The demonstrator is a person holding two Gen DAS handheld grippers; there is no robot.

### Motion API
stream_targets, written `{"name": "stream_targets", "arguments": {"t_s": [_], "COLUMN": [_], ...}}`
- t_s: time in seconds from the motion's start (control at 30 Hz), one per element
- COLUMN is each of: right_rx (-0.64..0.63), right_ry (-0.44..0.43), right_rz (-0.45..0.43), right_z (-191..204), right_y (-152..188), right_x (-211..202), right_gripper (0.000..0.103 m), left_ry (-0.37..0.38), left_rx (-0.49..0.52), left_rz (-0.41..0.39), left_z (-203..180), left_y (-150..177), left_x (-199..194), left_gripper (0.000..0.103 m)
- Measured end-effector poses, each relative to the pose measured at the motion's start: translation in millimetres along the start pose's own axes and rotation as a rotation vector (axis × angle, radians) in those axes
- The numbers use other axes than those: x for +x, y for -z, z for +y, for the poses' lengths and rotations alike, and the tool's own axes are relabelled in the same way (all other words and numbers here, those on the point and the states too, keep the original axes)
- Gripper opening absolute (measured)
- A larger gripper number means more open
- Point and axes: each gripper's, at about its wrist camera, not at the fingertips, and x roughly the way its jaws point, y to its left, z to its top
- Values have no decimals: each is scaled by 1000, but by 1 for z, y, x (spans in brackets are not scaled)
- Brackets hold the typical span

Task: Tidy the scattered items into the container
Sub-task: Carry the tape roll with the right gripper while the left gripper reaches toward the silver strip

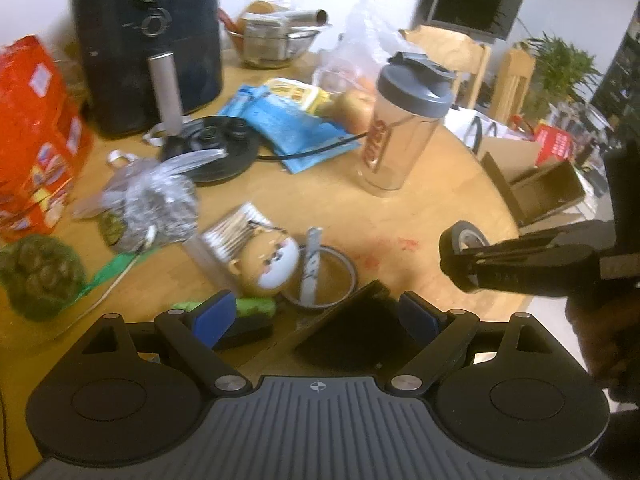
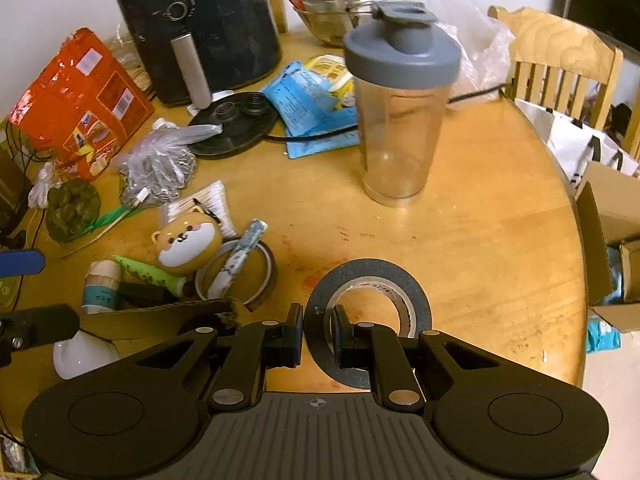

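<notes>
My right gripper (image 2: 318, 326) is shut on the rim of a dark grey tape roll (image 2: 370, 280), held above the wooden table; it also shows in the left wrist view (image 1: 460, 248). My left gripper (image 1: 320, 316) is open, its blue pads either side of a cardboard container edge (image 1: 352, 320), seen in the right wrist view as a brown flap (image 2: 160, 318). Scattered nearby are a shiba-face toy (image 2: 188, 242), a thin tape ring (image 2: 240, 276) with a patterned pen (image 2: 240, 256) across it, a green tube (image 2: 148, 272), cotton swabs (image 2: 208, 200) and a small bottle (image 2: 102, 286).
A clear shaker bottle (image 2: 400, 100) stands mid-table. A black air fryer (image 2: 204, 28), orange bag (image 2: 80, 100), kettle base (image 2: 236, 120), blue packet (image 2: 308, 108) and foil bundle (image 2: 160, 168) sit behind. An open cardboard box (image 2: 612, 232) and chair (image 2: 560, 60) are beyond the table's right edge.
</notes>
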Motion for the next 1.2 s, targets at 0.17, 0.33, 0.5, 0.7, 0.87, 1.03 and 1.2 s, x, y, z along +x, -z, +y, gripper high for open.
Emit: {"name": "stream_targets", "arguments": {"t_s": [0.17,0.33,0.5,0.7,0.87,1.03,1.2], "right_rx": [36,69,91,119,137,150,164], "right_ry": [7,11,4,-8,-12,-5,4], "right_rz": [11,23,34,45,51,52,57], "right_z": [-21,-42,-58,-73,-82,-92,-102], "right_y": [3,7,11,16,18,18,18], "right_x": [3,5,8,12,12,12,12], "right_gripper": [17,17,17,17,17,17,17], "left_ry": [14,32,52,56,36,7,-19], "left_rx": [29,25,-14,-34,-17,-20,-22], "left_rz": [45,94,166,267,333,390,423], "left_z": [-14,-23,-26,-26,-28,-28,-29], "left_y": [-13,-23,-31,-36,-37,-38,-34], "left_x": [25,50,80,116,141,158,167], "left_gripper": [89,89,85,72,60,43,16]}}
